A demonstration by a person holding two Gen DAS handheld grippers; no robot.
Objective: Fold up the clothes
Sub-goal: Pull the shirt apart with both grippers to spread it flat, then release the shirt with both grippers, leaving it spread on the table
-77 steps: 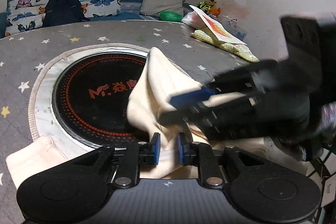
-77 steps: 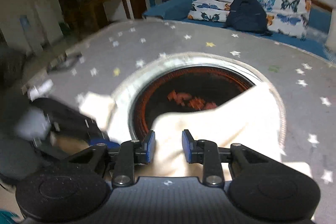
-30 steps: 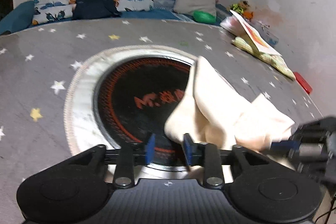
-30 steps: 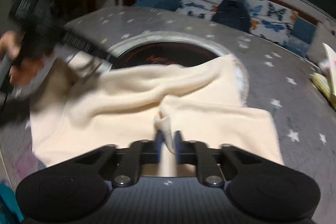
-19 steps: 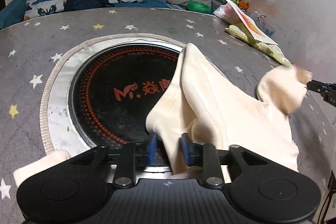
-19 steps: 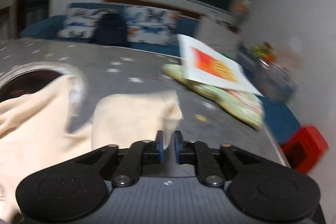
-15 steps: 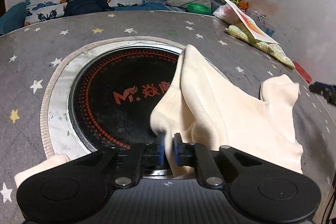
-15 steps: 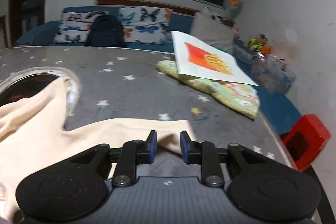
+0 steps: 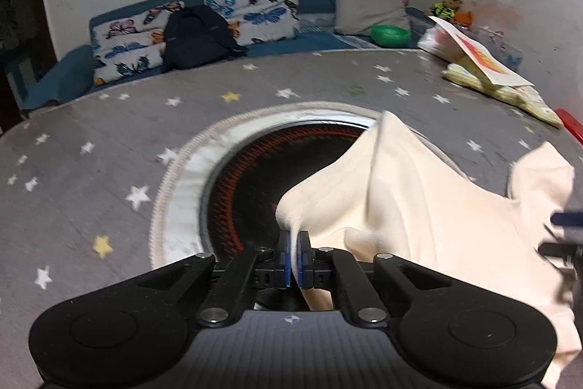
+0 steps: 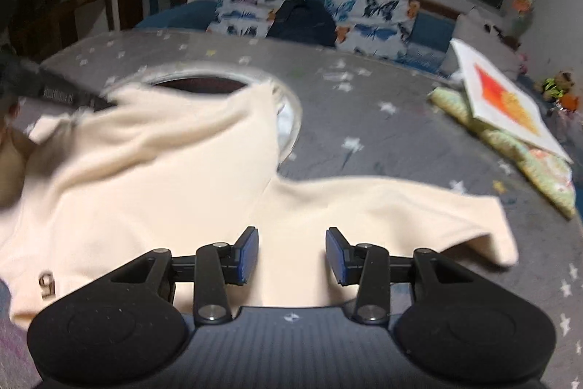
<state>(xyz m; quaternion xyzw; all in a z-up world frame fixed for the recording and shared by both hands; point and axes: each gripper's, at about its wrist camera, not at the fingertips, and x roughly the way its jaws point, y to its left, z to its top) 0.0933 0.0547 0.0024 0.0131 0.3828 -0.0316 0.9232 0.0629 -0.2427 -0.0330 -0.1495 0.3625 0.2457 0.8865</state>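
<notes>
Right now my left gripper [image 9: 294,252] has its blue-padded fingers [image 9: 284,257] pressed together on a pinched fold of the cream-coloured soft fabric garment [image 9: 419,206], which rises in a small peak just above the pads. From that pinch the cloth spreads away to the right across the round desk with its grey star-printed cover [image 9: 109,133], one edge lying over the black circular hotplate with orange markings [image 9: 255,177] set in the desk's middle. My right gripper [image 10: 292,254] hangs over the garment [image 10: 164,170] with its fingers [image 10: 247,252] apart and opening; cream cloth lies flat beneath the gap, but the pads press on nothing. In the right wrist view a sleeve-like flap reaches out to the right, its end curled near the desk's rim, and a small dark logo shows on the cloth at lower left. At the desk's far right edge rests a green patterned cushion [image 10: 539,166] with a white card bearing an orange print [image 10: 499,97] propped on it. Behind the desk, a dark backpack [image 9: 196,35] leans on a blue sofa with butterfly-print cushions [image 9: 255,10].
</notes>
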